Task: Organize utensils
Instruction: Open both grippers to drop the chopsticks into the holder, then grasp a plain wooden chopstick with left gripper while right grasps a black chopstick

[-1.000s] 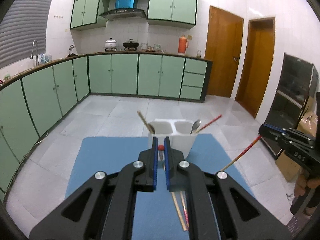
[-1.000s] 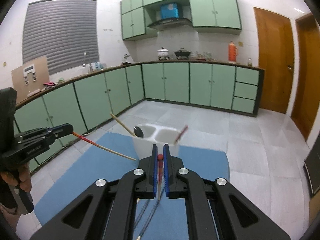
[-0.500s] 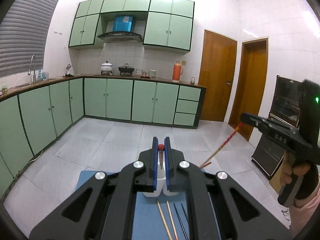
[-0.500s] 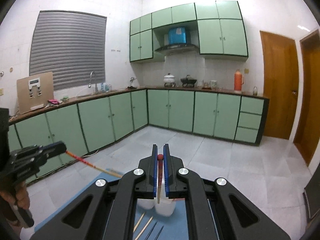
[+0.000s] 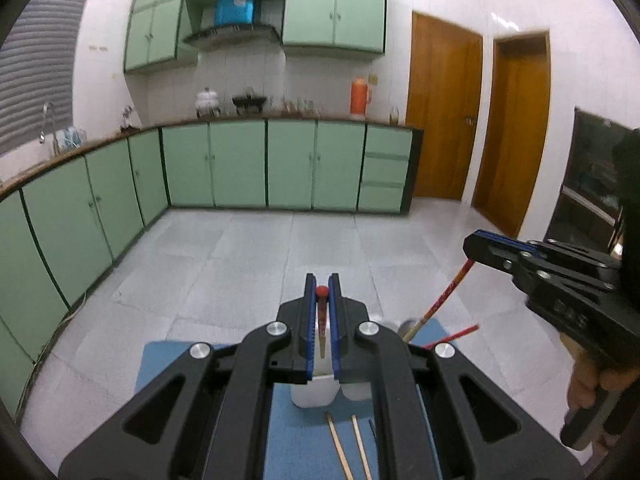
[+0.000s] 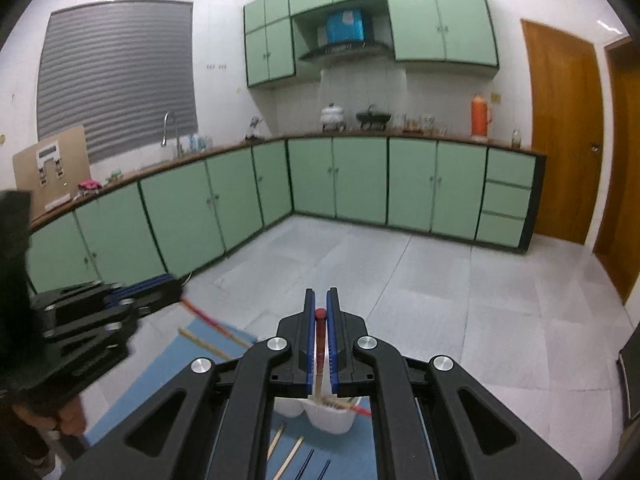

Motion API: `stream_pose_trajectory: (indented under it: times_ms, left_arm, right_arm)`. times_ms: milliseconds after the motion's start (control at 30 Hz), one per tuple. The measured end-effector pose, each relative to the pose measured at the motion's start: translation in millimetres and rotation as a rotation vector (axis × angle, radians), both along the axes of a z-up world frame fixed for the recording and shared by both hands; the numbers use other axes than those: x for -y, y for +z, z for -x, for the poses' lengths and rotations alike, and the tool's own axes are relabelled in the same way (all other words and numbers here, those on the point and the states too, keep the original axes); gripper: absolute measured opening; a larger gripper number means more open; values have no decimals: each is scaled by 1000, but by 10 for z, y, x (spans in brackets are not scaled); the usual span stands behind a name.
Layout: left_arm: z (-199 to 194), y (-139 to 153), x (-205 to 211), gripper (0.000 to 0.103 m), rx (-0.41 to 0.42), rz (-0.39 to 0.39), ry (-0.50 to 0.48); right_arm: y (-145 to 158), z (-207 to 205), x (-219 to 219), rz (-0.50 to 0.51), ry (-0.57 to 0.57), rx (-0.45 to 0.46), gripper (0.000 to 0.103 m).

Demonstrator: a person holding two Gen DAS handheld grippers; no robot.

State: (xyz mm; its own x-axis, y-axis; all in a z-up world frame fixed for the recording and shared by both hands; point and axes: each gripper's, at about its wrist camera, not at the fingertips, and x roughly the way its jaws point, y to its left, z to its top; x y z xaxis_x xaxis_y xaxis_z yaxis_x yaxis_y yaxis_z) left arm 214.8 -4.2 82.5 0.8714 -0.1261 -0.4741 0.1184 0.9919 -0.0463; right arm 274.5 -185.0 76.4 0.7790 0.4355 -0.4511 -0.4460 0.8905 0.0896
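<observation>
While each gripper pinches a red-tipped chopstick (image 5: 321,316), left gripper (image 5: 322,280) and right gripper (image 6: 321,294) at lower centre, a tilted tip could miss the white holder (image 6: 330,420), lower frame.

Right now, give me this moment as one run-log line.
left gripper: shut on red-tipped chopstick | right gripper: shut on red chopstick | white holder: below | loose chopsticks: on mat

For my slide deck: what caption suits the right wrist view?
Right gripper holding a red-tipped chopstick above the white utensil holder.
</observation>
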Motion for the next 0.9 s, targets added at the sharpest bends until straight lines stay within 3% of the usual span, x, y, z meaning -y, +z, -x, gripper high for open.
stream_pose_trajectory:
  times_ms: [67, 133, 200, 333, 367, 433, 567, 633, 800, 900]
  left_arm:
    - [-80, -119, -31, 7, -34, 4, -1]
    - [-72, -202, -80, 10, -52, 18, -4]
    - [17, -239, -123, 32, -44, 32, 1]
    - [277, -244, -176, 40, -1, 48, 3]
    - [341, -247, -197, 45, 9, 52, 8]
    - [541, -294, -222, 54, 37, 56, 27]
    - [859, -496, -224, 74, 48, 61, 43]
    - [999, -654, -248, 85, 44, 58, 62]
    - [1194, -1115, -278, 89, -20, 54, 66]
    - [1252, -1394, -272, 89, -83, 8, 75]
  right_arm:
    - [-90, 42, -2, 13, 4, -15, 9]
    - [-136, 93, 28, 22, 3, -16, 20]
    - [-152, 222, 103, 14, -10, 5, 33]
    - [-182, 495, 234, -3, -42, 38, 48]
    - [-207, 593, 277, -5, -58, 45, 52]
    - [-275, 741, 347, -16, -92, 53, 69]
    - [-612, 1103, 470, -24, -142, 40, 84]
    - [-792, 1234, 477, -3, -171, 29, 96]
    - [-1356, 1423, 487, -3, -193, -88, 97]
    - [-1607, 1486, 477, -4, -192, -155, 97]
